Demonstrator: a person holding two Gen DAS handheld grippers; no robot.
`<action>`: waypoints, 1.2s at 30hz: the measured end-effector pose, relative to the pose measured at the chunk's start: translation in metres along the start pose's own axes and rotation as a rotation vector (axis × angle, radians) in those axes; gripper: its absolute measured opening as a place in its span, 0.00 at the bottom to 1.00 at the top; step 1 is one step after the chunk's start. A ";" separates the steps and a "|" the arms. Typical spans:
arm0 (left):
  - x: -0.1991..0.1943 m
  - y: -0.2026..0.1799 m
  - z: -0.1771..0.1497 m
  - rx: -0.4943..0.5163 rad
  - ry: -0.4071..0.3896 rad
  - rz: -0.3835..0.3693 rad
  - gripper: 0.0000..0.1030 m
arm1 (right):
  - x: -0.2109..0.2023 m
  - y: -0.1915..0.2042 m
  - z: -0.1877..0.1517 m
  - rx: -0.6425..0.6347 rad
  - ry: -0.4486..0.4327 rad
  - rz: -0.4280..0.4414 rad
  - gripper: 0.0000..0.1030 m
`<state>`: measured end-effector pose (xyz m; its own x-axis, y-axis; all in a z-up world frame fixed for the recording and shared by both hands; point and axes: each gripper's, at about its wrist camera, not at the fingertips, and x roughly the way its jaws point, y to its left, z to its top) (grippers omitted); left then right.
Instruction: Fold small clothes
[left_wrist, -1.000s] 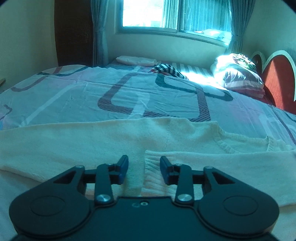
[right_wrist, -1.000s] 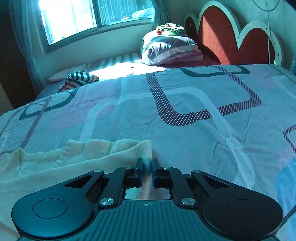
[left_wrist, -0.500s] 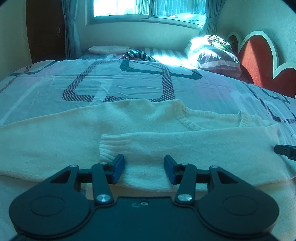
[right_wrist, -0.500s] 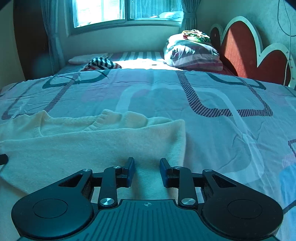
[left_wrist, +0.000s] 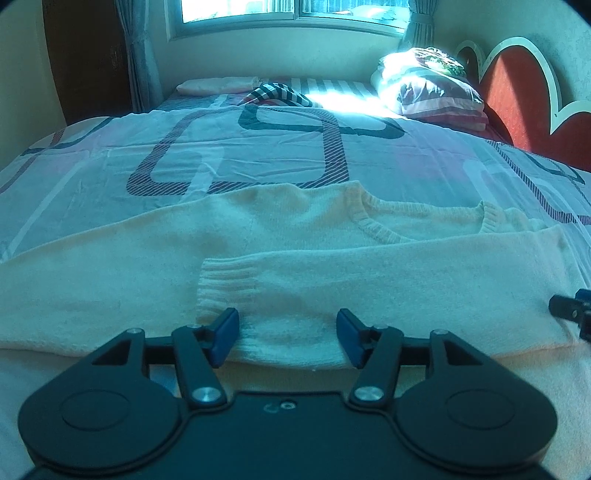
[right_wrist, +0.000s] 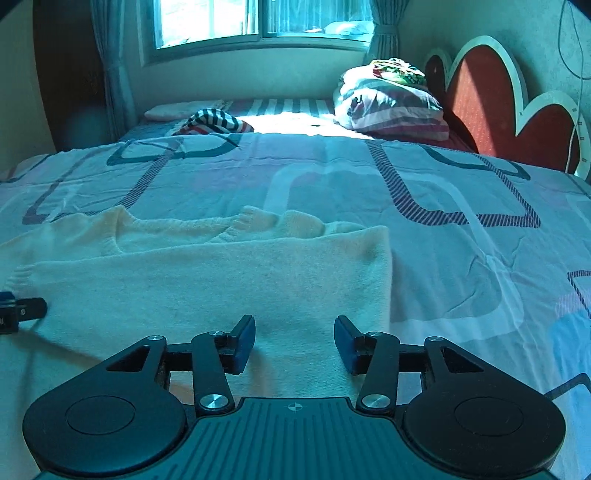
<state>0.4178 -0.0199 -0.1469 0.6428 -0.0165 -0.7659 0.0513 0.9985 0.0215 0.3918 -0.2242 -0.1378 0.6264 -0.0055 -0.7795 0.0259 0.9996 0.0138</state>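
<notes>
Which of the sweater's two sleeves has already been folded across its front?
The sleeve with the ribbed cuff lying mid-chest; the other sleeve stretches out flat.

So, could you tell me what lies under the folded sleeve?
The sleeve lies across the sweater's body, which shows on both sides. The covered chest part and the bedsheet underneath are hidden.
</notes>
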 end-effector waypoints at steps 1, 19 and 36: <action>-0.001 0.000 0.000 0.001 0.004 0.000 0.55 | 0.001 0.002 -0.002 0.002 0.007 -0.011 0.46; -0.054 0.124 -0.017 -0.249 0.021 0.007 0.65 | -0.030 0.124 0.013 -0.024 -0.043 0.252 0.47; -0.058 0.341 -0.082 -0.942 -0.098 -0.062 0.51 | -0.003 0.213 0.021 -0.119 -0.022 0.325 0.47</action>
<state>0.3356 0.3262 -0.1479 0.7234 -0.0329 -0.6897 -0.5224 0.6271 -0.5778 0.4116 -0.0119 -0.1191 0.6035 0.3145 -0.7327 -0.2679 0.9455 0.1852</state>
